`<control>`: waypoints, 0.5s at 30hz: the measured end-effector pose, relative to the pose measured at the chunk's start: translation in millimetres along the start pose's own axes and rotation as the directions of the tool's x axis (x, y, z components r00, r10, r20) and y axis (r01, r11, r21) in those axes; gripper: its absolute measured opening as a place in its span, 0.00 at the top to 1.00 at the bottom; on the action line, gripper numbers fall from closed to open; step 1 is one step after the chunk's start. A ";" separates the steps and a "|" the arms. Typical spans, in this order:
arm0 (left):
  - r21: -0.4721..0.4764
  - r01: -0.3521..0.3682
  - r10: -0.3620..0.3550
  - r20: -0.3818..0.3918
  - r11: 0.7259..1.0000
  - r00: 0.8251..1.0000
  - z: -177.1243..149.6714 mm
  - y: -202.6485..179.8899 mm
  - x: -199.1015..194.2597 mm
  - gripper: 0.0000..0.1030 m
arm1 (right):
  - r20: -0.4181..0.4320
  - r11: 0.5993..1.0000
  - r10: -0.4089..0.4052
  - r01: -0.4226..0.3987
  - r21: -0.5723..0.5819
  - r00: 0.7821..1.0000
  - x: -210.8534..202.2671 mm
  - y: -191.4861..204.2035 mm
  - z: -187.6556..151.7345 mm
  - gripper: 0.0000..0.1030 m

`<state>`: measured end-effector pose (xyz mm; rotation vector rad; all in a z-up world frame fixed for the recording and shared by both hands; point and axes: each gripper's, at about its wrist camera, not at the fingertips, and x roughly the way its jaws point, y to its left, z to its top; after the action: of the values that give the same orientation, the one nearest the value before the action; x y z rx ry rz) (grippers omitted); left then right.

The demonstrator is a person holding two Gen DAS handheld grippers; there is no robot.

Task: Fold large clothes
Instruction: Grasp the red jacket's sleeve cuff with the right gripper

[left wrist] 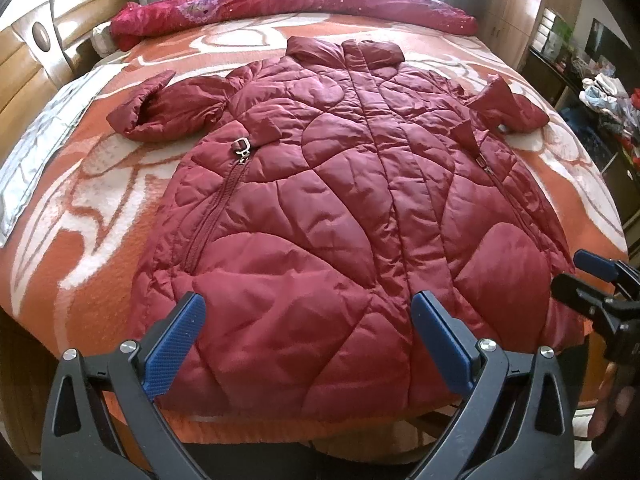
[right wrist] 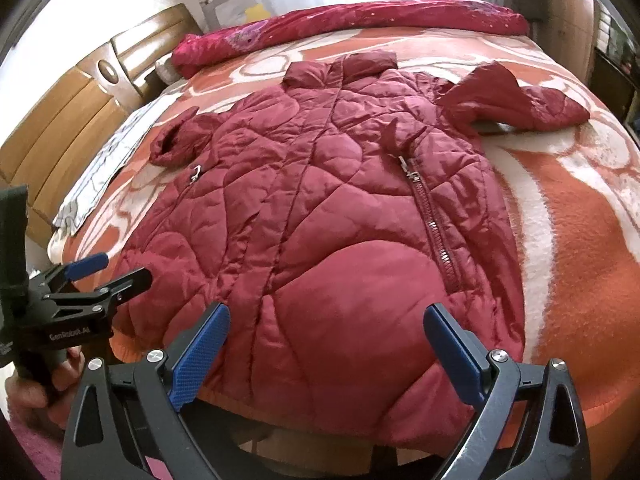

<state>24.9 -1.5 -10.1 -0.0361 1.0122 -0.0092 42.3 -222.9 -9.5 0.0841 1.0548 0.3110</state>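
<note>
- Bedroom scene: bed covered by an orange-and-white blanket (left wrist: 100, 208), which carries everything noted below.
- Left gripper (left wrist: 306, 340): blue-padded fingers (left wrist: 176, 340) spread wide, nothing between them; tips sit over the near hem of the jacket, left half of the hem. Contact with the fabric cannot be confirmed.
- Right gripper (right wrist: 326, 352): fingers spread wide, holding nothing; tips over the right half of the same hem. In the left wrist view it shows at the jacket's near right corner (left wrist: 592, 280), jaws parted.
- Dark red quilted jacket (left wrist: 340, 200): lies flat, front side up, closed down the middle, hem toward the grippers at the near bed edge, collar (left wrist: 344, 50) at the far end.
- Left sleeve (left wrist: 160, 108) lies out to the jacket's left, cuff opening visible; right sleeve (right wrist: 516, 100) lies bunched out to the jacket's right.
- Pocket zipper (right wrist: 432, 220) runs diagonally on the jacket's right front; a second one (left wrist: 216, 204) on the left front, with a metal pull at its top.
- Beyond the collar: rolled red patterned quilt (left wrist: 288, 8) across the far side of the bed.
- Left of the jacket: pale grey cloth (left wrist: 36, 156) along the bed edge, then the wooden headboard (left wrist: 40, 48).
</note>
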 end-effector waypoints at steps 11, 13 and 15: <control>-0.027 0.012 -0.012 -0.006 1.000 1.000 21.0 5.4 14.1 0.00 | 0.070 0.990 0.006 -0.016 0.138 0.998 2.4 -64.4 29.6 0.05; -0.036 0.020 -0.020 -0.007 0.999 1.000 25.4 5.8 16.7 0.00 | 0.075 0.988 -0.005 -0.007 0.157 0.997 2.7 -76.8 35.7 0.05; -0.040 0.025 -0.025 -0.012 0.999 1.000 29.8 5.5 20.4 0.00 | 0.091 0.985 -0.010 -0.006 0.171 0.996 1.6 -88.3 42.1 0.05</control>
<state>60.9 4.2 -11.8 -0.0848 1.0241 -0.0123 98.2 -303.3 -9.1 0.2498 0.9892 0.2118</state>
